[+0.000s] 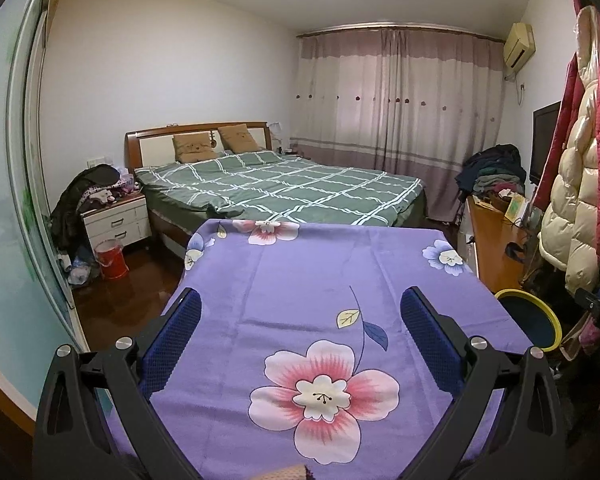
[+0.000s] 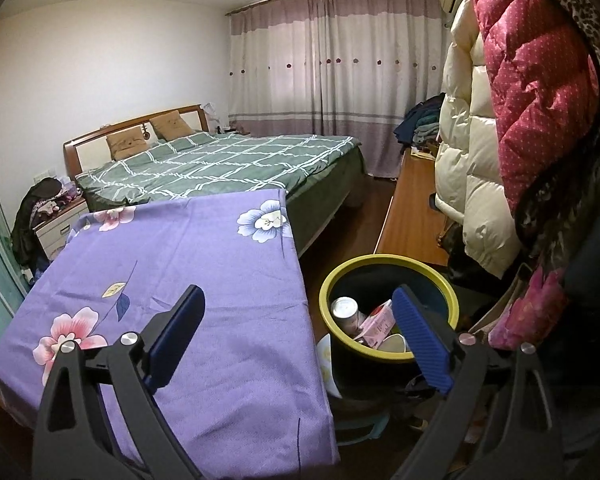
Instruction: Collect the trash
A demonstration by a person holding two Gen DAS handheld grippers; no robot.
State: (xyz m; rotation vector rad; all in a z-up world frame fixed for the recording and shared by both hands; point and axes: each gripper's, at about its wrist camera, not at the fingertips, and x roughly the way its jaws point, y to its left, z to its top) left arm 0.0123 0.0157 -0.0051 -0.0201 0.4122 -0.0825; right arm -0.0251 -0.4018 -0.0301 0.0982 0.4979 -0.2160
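A dark trash bin with a yellow rim (image 2: 388,264) stands on the floor right of the table; it also shows in the left wrist view (image 1: 528,300). Inside lie a silver can (image 2: 345,309), a pink carton (image 2: 378,322) and a white cup (image 2: 392,344). The table wears a purple flowered cloth (image 1: 300,280), also seen in the right wrist view (image 2: 180,264). My left gripper (image 1: 300,312) is open and empty above the cloth. My right gripper (image 2: 298,312) is open and empty, straddling the table's right edge and the bin.
A bed with a green checked cover (image 1: 280,188) lies beyond the table. A white nightstand (image 1: 116,224) and a red bucket (image 1: 112,258) stand at left. A wooden cabinet (image 2: 412,216) and hanging coats (image 2: 500,120) line the right side.
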